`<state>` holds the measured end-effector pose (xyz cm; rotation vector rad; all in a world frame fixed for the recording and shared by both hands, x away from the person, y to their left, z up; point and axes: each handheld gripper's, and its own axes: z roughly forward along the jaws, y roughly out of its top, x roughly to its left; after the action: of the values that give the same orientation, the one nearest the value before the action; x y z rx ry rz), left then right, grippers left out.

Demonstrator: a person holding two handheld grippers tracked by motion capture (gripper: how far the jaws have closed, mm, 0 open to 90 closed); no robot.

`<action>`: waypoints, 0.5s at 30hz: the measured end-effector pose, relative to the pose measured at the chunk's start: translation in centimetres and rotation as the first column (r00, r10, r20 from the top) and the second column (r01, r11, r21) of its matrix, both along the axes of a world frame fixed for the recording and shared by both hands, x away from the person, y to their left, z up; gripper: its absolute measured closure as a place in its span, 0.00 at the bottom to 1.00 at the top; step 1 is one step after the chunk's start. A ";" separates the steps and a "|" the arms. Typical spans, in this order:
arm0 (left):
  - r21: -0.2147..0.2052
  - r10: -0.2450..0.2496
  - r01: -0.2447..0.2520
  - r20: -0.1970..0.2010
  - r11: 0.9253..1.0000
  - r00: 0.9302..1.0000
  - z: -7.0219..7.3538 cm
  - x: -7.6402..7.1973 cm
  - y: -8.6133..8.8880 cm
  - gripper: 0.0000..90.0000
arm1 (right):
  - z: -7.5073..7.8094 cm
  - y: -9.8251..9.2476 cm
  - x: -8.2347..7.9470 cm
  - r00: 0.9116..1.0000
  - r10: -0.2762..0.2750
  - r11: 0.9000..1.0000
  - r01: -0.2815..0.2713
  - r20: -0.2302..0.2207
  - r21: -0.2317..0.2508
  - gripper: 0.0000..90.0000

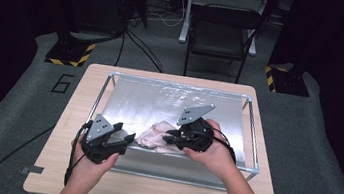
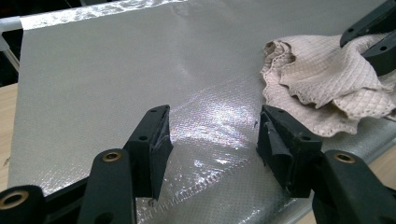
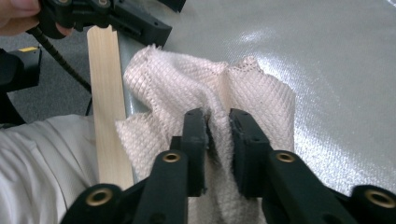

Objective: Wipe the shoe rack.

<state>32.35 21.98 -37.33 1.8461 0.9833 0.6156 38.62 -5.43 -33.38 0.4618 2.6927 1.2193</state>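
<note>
right gripper (image 3: 217, 119): jaws pinch a fold of the cream quilted cloth (image 3: 187, 88) | left gripper (image 2: 212, 133): jaws spread, nothing between them, over the near-left of the silver mat (image 1: 149, 104) | cloth: bunched on the mat near its near edge, between the grippers | mat: on the wooden table (image 1: 72, 114)

cloth (image 1: 157, 136) on sheet (image 1: 149, 101), between both tongs.

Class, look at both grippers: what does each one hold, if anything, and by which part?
The right gripper pinches the cloth by a raised fold near its middle. The left gripper is open and holds nothing.
</note>
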 end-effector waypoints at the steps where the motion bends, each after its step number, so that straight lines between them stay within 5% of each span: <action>1: 0.000 0.000 0.000 0.000 1.000 1.000 0.0 0.0 0.0 0.49 | 0.0 0.0 0.0 1.000 0.000 1.000 0.000 0.000 0.000 0.86; 15: -0.013 0.007 -0.007 -0.003 1.000 1.000 -0.1 -0.1 0.0 0.49 | -0.2 -2.8 -0.8 1.000 -0.009 0.999 0.009 -0.002 -0.031 0.91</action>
<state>32.29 21.94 -37.41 1.8329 0.9940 0.6098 37.82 -8.19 -33.55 0.4708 2.7043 1.1733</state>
